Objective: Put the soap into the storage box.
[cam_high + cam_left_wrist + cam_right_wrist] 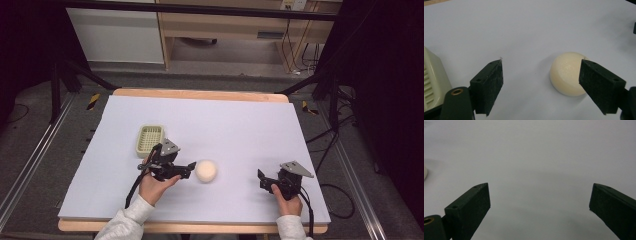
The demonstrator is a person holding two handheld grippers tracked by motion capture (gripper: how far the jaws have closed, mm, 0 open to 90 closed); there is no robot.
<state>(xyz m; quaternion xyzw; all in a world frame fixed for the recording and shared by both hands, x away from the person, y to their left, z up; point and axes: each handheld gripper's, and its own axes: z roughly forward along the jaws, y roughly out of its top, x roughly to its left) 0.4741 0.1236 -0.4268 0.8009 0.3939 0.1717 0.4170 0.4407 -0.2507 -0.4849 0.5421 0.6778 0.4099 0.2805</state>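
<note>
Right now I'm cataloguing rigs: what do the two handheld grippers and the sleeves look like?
Both the left gripper and right gripper are black, each with two flat wedge-shaped jaws, a brass-ringed hole near one jaw's base, a grey three-cornered plate on top and a trailing black cable. The person's sleeves are light grey-white.
</note>
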